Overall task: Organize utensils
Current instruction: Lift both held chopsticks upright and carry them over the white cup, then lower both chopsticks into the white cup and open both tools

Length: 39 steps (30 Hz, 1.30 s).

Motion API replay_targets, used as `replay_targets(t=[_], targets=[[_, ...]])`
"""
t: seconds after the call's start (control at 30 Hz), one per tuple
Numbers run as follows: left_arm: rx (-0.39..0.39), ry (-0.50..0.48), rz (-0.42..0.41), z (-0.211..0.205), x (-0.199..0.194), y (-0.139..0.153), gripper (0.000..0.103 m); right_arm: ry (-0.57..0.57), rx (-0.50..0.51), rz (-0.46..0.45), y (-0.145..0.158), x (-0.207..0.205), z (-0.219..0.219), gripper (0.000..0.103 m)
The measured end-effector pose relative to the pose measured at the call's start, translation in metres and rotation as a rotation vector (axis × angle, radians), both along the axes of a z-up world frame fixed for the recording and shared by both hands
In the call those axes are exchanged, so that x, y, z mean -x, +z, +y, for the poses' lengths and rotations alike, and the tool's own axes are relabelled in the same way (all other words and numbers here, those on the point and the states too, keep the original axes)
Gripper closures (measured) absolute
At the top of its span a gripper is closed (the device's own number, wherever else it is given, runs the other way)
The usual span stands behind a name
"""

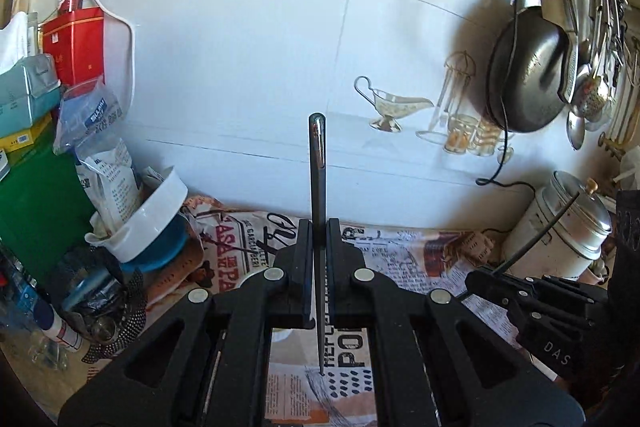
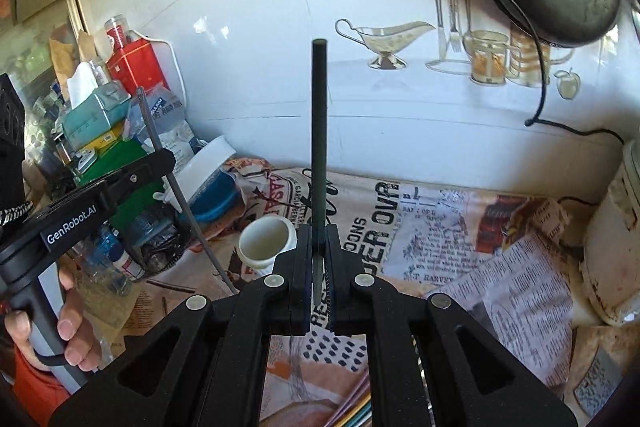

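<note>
The left gripper (image 1: 319, 247) is clamped on a thin dark metal chopstick (image 1: 317, 163), held above the newspaper-print tablecloth (image 1: 420, 259). The right gripper (image 2: 319, 251) pinches a matte dark-green chopstick (image 2: 319, 115) just right of the white ceramic cup (image 2: 267, 241) on that cloth.

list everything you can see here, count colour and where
chopstick: 2, dark, one upright in each gripper
cup: 1, white, on the newsprint cloth
cloth: 1, printed newsprint, covering the counter
pan: 1, black, hanging on the wall at right
red tin: 1, red, back left among the clutter
tissue box: 1, teal, left pile
metal canister: 1, silver, right corner
left gripper: black, shut on a chopstick
right gripper: black, shut on a chopstick
hand: 1, on the left gripper's handle
</note>
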<state>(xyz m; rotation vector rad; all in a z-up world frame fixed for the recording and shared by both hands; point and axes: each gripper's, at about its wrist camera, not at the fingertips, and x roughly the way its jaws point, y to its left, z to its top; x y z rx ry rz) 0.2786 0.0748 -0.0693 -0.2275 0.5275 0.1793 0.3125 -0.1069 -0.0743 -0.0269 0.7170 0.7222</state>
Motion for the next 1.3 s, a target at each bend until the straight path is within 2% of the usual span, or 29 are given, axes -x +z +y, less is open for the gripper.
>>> replay_targets(t=[0.3, 0.5, 0.67, 0.97, 1.3], targets=[[-0.008, 0.099, -0.012, 0.042, -0.033, 0.003, 0.099, 0.097, -0.014, -0.012, 0.002, -0.033, 0.055, 0.098], [-0.01, 0.138, 0.015, 0.06, -0.059, -0.013, 0.099, 0.154, 0.006, 0.007, -0.012, -0.05, 0.09, 0.098], [-0.008, 0.16, 0.064, 0.069, -0.078, -0.037, 0.099, 0.174, 0.042, 0.038, -0.036, -0.061, 0.112, 0.098], [-0.003, 0.153, 0.171, 0.068, -0.101, -0.085, 0.099, 0.183, 0.103, 0.127, -0.076, -0.078, 0.125, 0.098], [-0.006, 0.13, 0.261, 0.061, -0.109, -0.099, 0.099, 0.19, 0.163, 0.184, -0.093, -0.081, 0.12, 0.094]])
